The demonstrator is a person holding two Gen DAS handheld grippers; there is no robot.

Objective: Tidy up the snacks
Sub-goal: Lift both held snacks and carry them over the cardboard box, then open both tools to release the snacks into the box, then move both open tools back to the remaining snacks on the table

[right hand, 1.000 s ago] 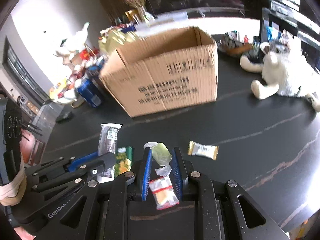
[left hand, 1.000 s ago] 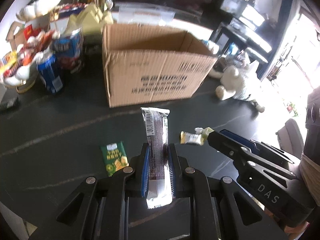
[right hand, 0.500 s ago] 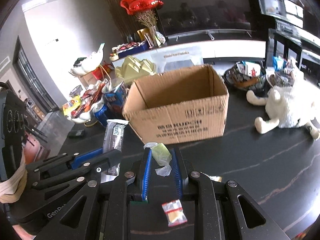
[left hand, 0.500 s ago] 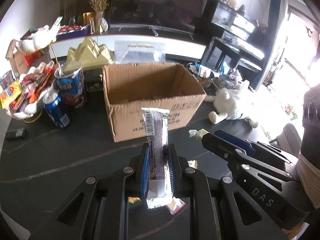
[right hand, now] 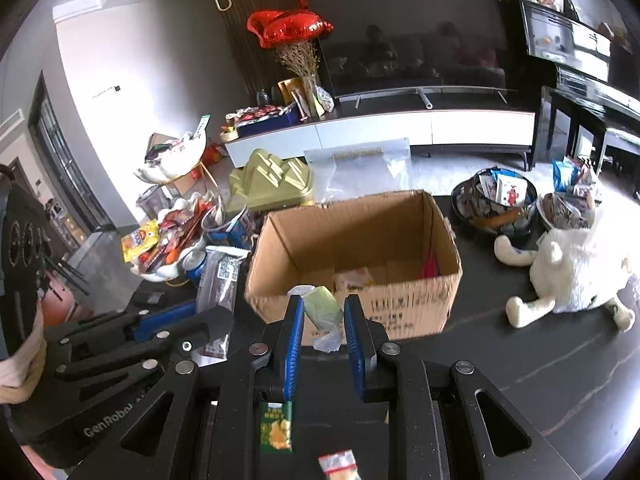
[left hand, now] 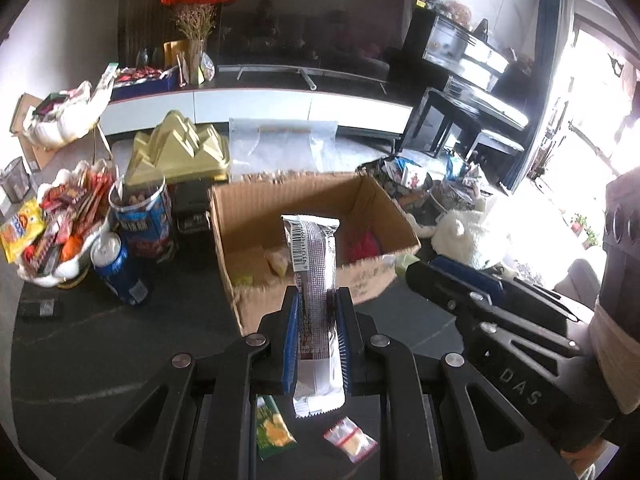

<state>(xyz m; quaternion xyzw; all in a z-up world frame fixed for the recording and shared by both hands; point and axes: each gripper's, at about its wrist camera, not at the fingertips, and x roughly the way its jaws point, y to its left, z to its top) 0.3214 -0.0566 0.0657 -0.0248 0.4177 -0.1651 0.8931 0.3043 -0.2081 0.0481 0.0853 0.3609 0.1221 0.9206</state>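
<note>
Over the box (left hand: 304,216) in the left view, our left gripper (left hand: 316,312) has its jaws closed on a long crinkly foil bar (left hand: 314,264); several snacks lie inside, two flat packets (left hand: 274,434) wait on the worktop (left hand: 100,344).

From the right view, our right gripper (right hand: 322,320) pinches a soft green candy (right hand: 323,306), near the corrugated rim.

"DAS" on right claw (left hand: 424,276); "GenRobot" on left claw (right hand: 200,320)

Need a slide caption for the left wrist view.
Left gripper holds a silver snack bar upright before the open cardboard box.
</note>
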